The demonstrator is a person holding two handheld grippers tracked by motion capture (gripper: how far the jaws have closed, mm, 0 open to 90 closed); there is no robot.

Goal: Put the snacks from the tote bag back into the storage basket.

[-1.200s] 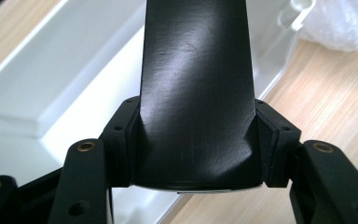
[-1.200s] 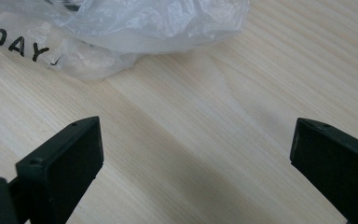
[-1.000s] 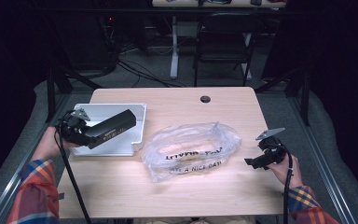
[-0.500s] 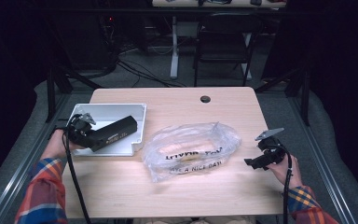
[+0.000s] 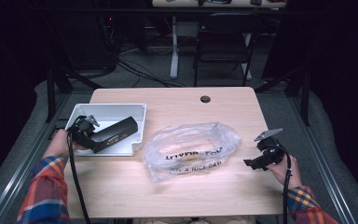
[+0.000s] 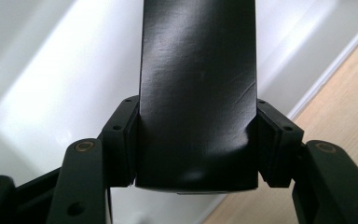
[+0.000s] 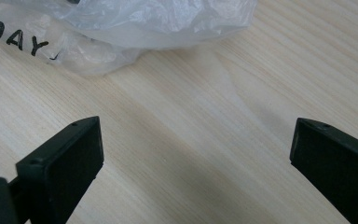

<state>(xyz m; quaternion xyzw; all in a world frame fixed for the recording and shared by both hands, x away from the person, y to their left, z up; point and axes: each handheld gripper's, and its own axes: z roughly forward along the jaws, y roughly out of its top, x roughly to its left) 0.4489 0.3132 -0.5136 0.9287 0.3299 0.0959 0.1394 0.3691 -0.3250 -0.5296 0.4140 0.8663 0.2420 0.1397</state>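
The black box (image 6: 198, 93) is clamped by the left gripper (image 6: 198, 144) over the white tray (image 5: 135, 112), seemingly for placing; the right gripper (image 7: 196, 154) is held wide open, idle.

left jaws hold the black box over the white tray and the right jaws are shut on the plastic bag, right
Not quite. The right gripper is open over bare table, with the bag lying ahead of it, as the right gripper view shows. The left gripper does hold the black box over the tray.
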